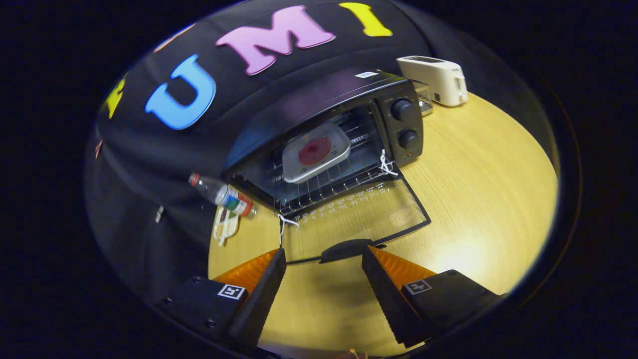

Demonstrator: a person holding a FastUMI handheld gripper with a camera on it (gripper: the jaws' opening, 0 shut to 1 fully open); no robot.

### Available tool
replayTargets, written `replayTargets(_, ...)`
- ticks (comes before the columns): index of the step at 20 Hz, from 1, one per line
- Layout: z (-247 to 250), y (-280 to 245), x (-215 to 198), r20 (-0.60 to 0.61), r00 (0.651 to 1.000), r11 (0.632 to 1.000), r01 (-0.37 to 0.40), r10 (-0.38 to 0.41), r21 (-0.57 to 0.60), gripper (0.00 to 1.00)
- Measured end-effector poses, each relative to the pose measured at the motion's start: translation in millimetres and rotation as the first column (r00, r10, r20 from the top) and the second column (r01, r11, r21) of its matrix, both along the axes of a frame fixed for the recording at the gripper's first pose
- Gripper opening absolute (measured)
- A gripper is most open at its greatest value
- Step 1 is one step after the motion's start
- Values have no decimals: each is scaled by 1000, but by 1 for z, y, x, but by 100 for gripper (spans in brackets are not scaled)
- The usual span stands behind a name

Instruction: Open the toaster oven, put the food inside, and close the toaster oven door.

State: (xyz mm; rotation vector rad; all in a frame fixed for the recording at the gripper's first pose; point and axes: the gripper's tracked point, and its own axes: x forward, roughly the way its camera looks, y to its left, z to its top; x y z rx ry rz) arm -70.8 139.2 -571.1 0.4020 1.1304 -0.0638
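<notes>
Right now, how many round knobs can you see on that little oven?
2: upper knob and lower knob, stacked on the oven's panel beside the open door, beyond the open jaws. More may be hidden.

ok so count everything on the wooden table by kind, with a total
black toaster oven, door folded down: 1
grey tray with round red food, on the oven rack: 1
white pop-up toaster: 1
clear plastic bottle lying on its side: 1
gripper, fingers open just before the door handle: 1
total: 5
</notes>
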Motion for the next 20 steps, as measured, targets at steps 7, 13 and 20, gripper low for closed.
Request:
replayTargets(7,-58,5,-28,-99,977,962,-206,191,-180,100)
replayTargets(13,-96,-9,-35,-184,967,941,-221,177,-255,100)
replayTargets(20,-113,-15,-22,-200,972,933,-183,125,-311,100)
